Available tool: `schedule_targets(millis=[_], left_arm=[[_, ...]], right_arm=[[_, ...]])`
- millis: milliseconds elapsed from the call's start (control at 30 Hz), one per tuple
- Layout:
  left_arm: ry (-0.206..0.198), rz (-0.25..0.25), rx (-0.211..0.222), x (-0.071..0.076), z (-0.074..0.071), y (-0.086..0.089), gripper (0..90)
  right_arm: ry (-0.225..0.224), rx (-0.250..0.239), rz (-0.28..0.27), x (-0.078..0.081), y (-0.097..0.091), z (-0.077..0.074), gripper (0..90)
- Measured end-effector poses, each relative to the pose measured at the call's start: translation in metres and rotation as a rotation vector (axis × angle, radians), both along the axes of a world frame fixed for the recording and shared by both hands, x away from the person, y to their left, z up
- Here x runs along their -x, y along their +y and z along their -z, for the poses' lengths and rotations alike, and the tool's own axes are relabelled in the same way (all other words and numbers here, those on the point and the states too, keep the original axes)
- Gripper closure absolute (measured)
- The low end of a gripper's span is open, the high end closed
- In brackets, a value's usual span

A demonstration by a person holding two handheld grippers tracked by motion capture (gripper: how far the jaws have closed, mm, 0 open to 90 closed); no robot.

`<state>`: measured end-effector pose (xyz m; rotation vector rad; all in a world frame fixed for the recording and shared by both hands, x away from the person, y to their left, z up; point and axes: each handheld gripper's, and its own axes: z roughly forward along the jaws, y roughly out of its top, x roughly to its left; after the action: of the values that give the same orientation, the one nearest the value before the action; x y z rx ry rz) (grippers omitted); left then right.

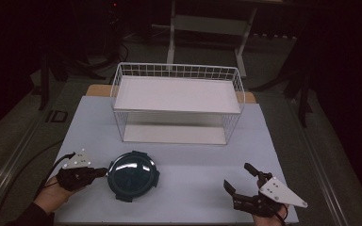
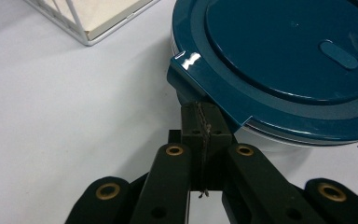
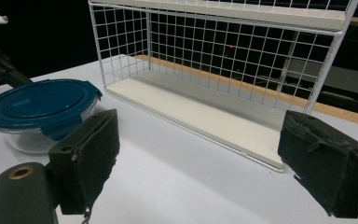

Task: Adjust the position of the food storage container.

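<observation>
The left gripper (image 2: 200, 122), jaws fully closed and empty, touches the round glass container with dark blue clip lid (image 1: 133, 175) at its side latch, probably to push it; the right gripper (image 1: 238, 177) waits wide open.

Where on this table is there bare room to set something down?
Bare tabletop lies between the lidded container and the right gripper, and both shelves of the wire rack are bare. It is crowded where the shut left gripper meets the container.

White wire rack (image 1: 176, 101) with two shelves, far side of pale table (image 1: 193, 188), dark room beyond
</observation>
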<state>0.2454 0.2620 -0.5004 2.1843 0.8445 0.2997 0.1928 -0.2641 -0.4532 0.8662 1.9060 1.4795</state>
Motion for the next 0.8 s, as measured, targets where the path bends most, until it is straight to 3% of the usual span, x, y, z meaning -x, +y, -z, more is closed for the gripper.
schedule_targets(millis=[67,400,700,800], left_arm=[[0.000,0.002,-0.001,0.000,0.000,-0.002,89.7],[0.019,0.066,0.013,0.004,-0.002,-0.044,89.6],[0.055,0.136,0.054,0.003,-0.002,-0.077,89.6],[0.043,0.136,0.018,0.002,-0.005,-0.087,89.6]], right_arm=[[0.000,0.000,-0.002,0.000,0.000,0.000,12.5],[-0.001,0.001,-0.005,0.000,0.001,0.000,12.4],[0.004,0.002,-0.010,0.000,0.002,0.000,12.4],[0.007,0.005,-0.010,-0.001,0.002,0.001,12.4]])
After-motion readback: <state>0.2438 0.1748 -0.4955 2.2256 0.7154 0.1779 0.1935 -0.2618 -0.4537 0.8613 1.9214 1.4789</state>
